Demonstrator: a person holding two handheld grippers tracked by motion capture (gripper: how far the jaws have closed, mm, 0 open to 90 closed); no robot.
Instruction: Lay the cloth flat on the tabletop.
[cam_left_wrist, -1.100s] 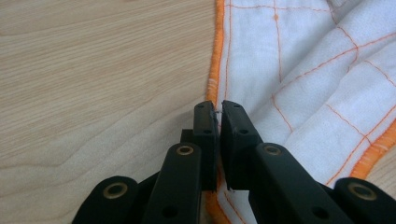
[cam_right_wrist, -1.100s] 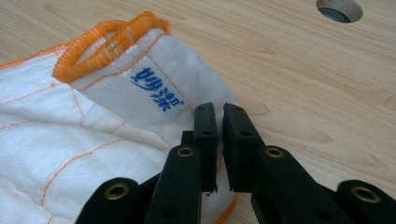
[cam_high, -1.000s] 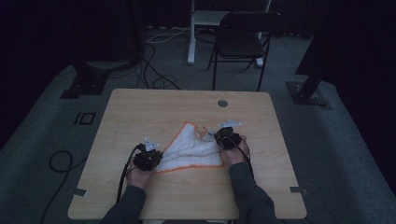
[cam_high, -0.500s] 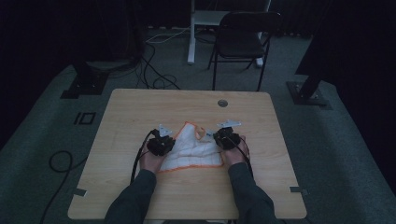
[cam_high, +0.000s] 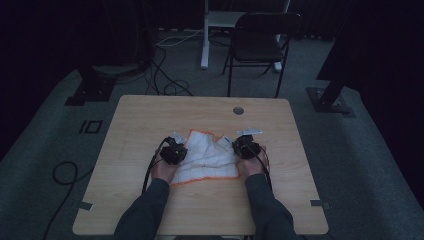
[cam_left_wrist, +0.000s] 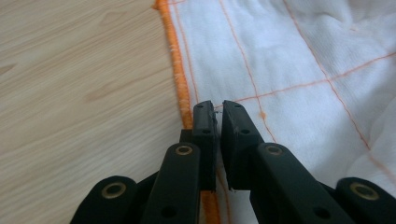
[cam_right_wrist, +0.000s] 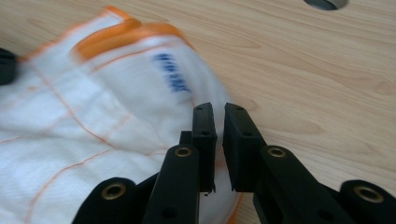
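A white cloth (cam_high: 207, 157) with an orange hem and thin orange grid lines lies rumpled on the wooden table (cam_high: 150, 115). My left gripper (cam_high: 178, 146) sits at its left edge. In the left gripper view the jaws (cam_left_wrist: 217, 106) have just closed to a thin slit, tips down on the hem of the cloth (cam_left_wrist: 289, 70), with no fabric seen in the slit. My right gripper (cam_high: 245, 145) sits at the right edge. Its jaws (cam_right_wrist: 218, 108) have just eased slightly apart but stand almost together over the bulging cloth (cam_right_wrist: 93, 102), which carries a blue print.
A round cable hole (cam_high: 238, 110) is set in the table beyond the right gripper. Bare wood surrounds the cloth on all sides. Behind the table stand a dark chair (cam_high: 260, 45) and stand feet, with cables (cam_high: 165, 75) on the floor.
My left gripper has moved right and slightly away, and the cloth's left corner has come inward with it, so the cloth looks narrower. The right gripper has stayed put.
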